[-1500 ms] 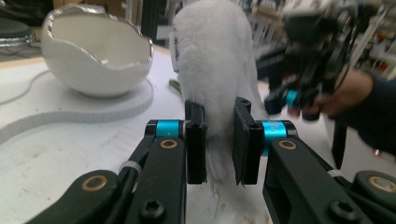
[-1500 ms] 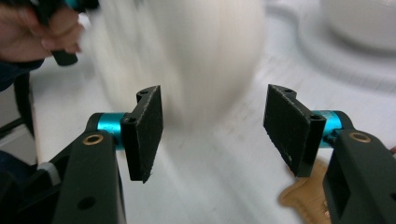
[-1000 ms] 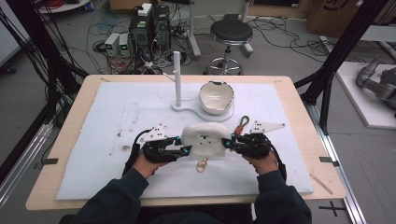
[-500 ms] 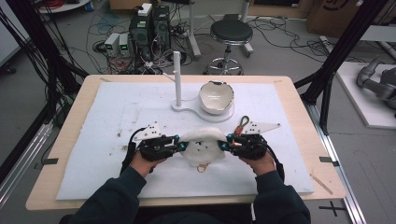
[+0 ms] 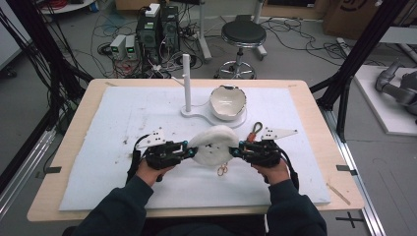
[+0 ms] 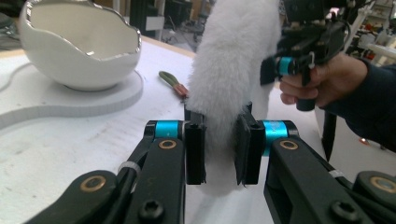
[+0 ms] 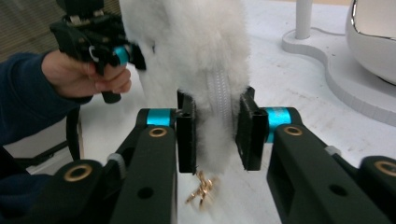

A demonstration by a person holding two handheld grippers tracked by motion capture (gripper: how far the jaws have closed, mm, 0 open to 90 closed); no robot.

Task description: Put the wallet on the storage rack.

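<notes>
The white fluffy pouch (image 5: pixel 213 145) is held up off the table mat (image 5: pixel 98 128), spanned between the two grippers, its long axis running from one claw straight across to the other. It is gripped at its left end by the left gripper (image 5: pixel 186 151) and at its right end by the right gripper (image 5: pixel 238 150), so neither hand can be called nearer; each has one end. In the left gripper view the fur (image 6: pixel 229 79) is seen pinched between the pads of the left gripper (image 6: pixel 219 149), the jaws narrowed to a small gap and pressed into the pile on both sides. In the right gripper view the right gripper (image 7: pixel 215 135) is likewise closed down on the pouch (image 7: pixel 205 60), with a white zipper line (image 7: pixel 219 100) running between its jaws and away from the claw. A small gold clasp (image 7: pixel 201 187) dangles just below those jaws; from above it is seen as a gold ring (image 5: pixel 223 170) under the pouch, nearer the right claw. Beyond the pouch, away from both claws, a white egg-shaped bowl (image 5: pixel 227 102) is set on a white stand base with an upright post (image 5: pixel 186 81). A red and green loop (image 5: pixel 254 130) lies on the mat just ahead of the right claw. Any coming move is judged to turn on the zipper's line, which lies along the axis between the claws.
</notes>
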